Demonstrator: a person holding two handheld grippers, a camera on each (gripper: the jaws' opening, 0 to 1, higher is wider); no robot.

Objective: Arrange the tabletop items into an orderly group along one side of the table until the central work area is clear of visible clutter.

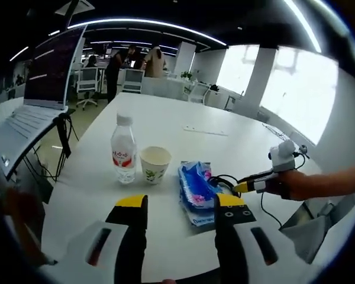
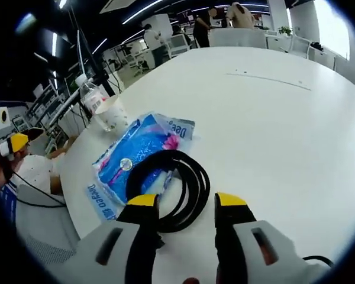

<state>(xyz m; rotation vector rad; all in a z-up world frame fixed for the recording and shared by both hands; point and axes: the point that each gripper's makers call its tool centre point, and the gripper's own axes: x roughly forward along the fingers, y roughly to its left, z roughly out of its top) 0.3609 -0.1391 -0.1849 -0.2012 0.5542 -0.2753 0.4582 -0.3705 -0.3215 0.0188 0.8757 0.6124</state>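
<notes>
White and smooth, the round-edged table (image 1: 165,127) spreads under both grippers in a bright open office with strip lights overhead and people standing far behind.

From the left gripper view, the left gripper (image 1: 181,204) hangs above the near edge, its yellow-tipped black jaws set wide apart with nothing between them. Just beyond them lies a crinkly blue plastic tissue pack (image 1: 195,184), flat on the table. To its left stands a paper cup (image 1: 155,164) with a small leaf print, and touching or just beside that a clear, ribbed water bottle (image 1: 123,151) with a white cap and red label, upright.

The right gripper (image 2: 181,204) enters the left gripper view from the right, held by a hand (image 1: 296,184). In the right gripper view its jaws stand wide apart and hold nothing; between and just ahead of them a black cable (image 2: 186,186) lies coiled in a loose loop, partly resting on the tissue pack's glossy wrapper.
</notes>
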